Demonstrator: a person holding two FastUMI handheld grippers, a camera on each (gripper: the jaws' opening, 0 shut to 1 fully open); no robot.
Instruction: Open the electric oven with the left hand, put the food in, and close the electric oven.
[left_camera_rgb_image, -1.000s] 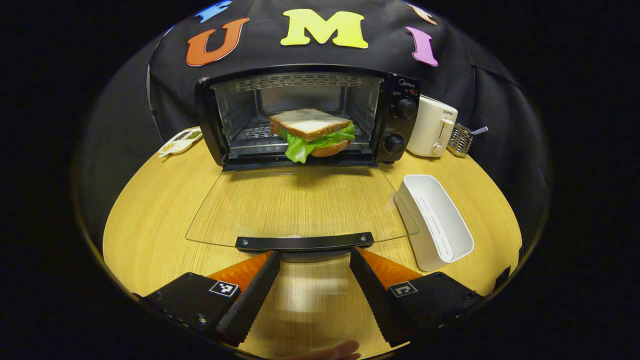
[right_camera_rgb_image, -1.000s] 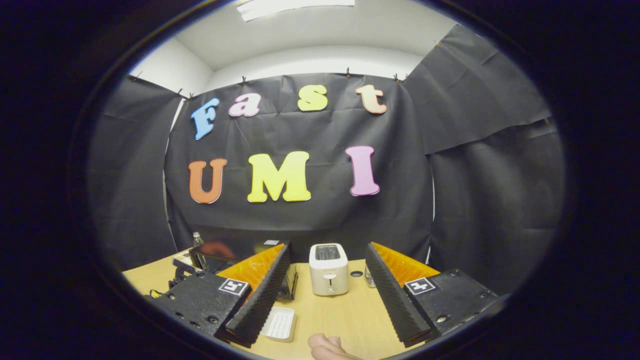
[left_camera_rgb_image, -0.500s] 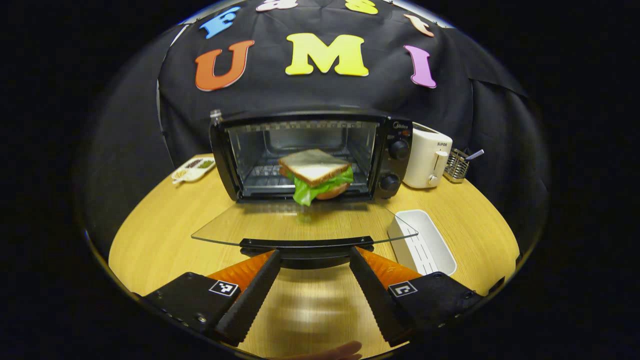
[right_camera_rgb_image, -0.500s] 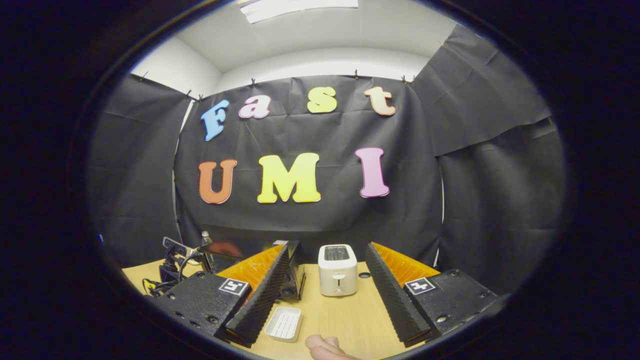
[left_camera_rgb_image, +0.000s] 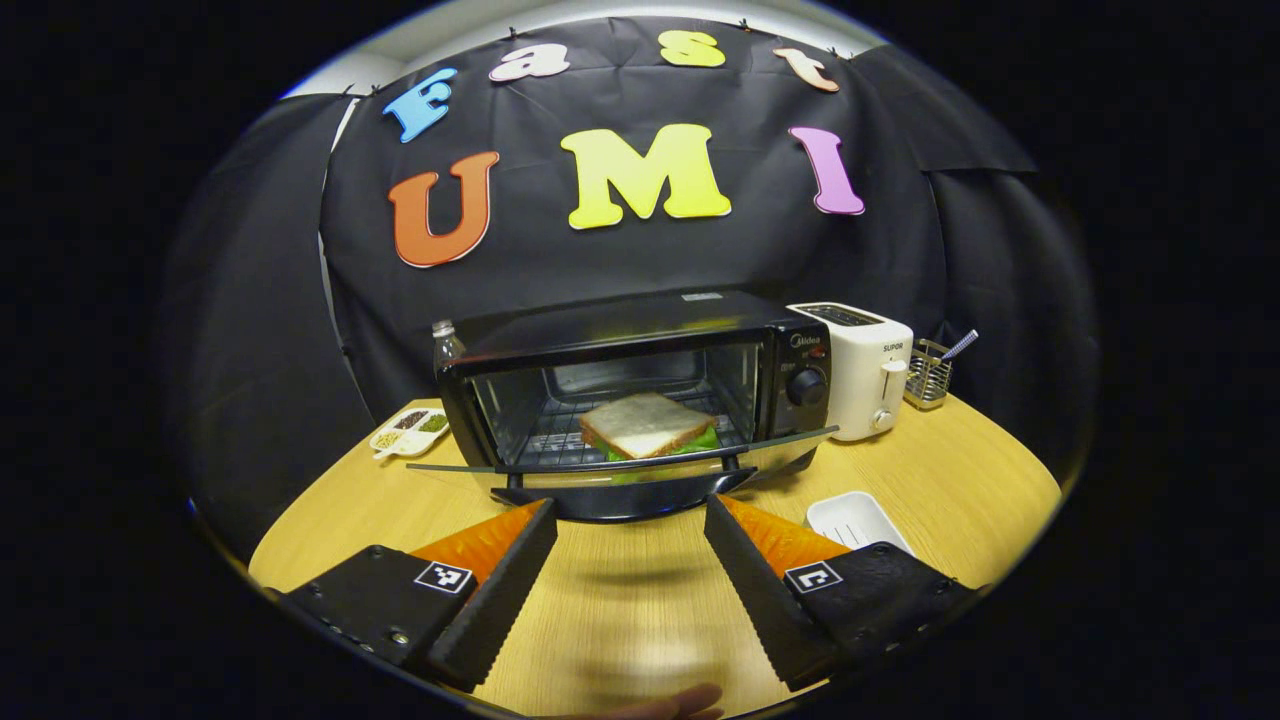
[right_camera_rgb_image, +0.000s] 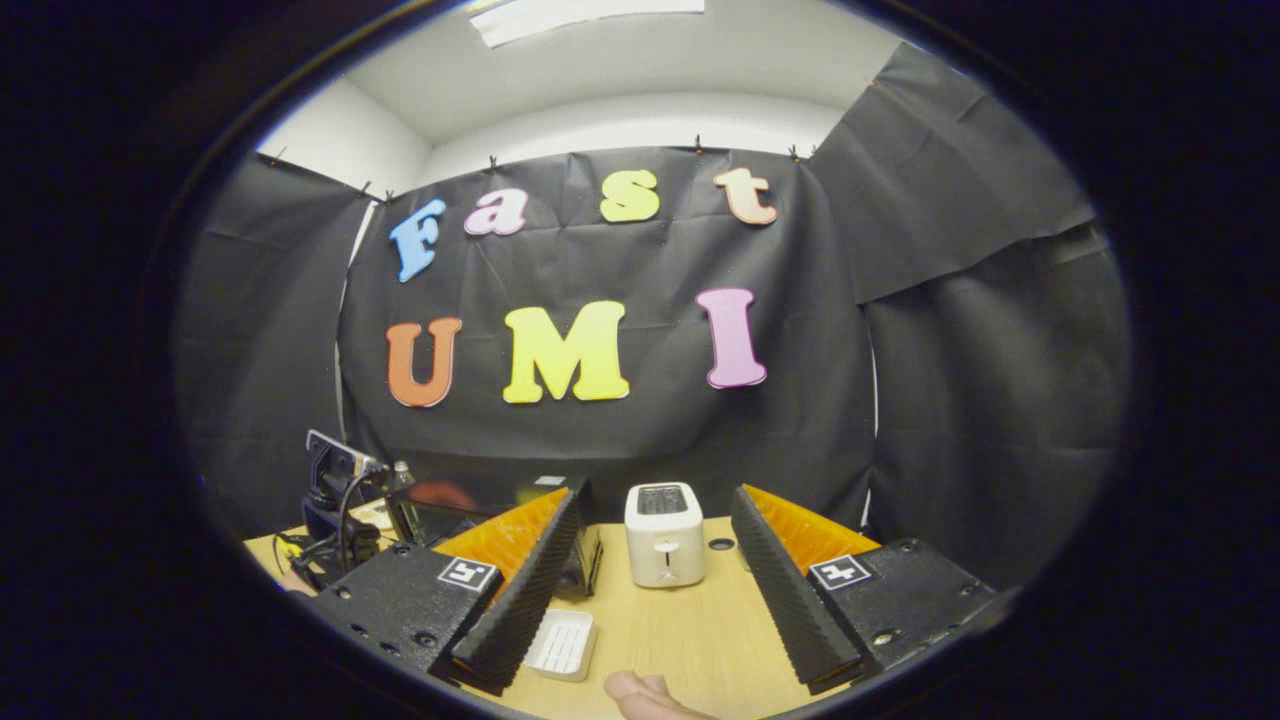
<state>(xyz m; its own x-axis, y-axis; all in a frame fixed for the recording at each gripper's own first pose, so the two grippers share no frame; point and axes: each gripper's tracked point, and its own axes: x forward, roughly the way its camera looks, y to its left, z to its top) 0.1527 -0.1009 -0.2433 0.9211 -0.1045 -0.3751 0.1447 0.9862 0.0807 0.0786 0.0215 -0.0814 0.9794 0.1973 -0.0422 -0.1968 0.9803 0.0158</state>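
1. The table (left_camera_rgb_image: 930, 450) carries everything; it is round and wooden.
2. The electric oven (left_camera_rgb_image: 640, 385) sits at the back with its glass door (left_camera_rgb_image: 620, 462) partly raised, neither flat nor shut.
3. The toaster (left_camera_rgb_image: 858, 368) stands just beside the oven's knob side.
4. The sandwich (left_camera_rgb_image: 645, 425) lies on the oven rack, near the front edge. If it overhangs, the closing door could pinch the lettuce.
5. The left gripper (left_camera_rgb_image: 630, 520) has its fingers spread apart, under the door handle (left_camera_rgb_image: 620, 495); grasping nothing, so the door may slip off and drop.
6. The right gripper (right_camera_rgb_image: 655, 555) is held high with its fingers spread, empty.
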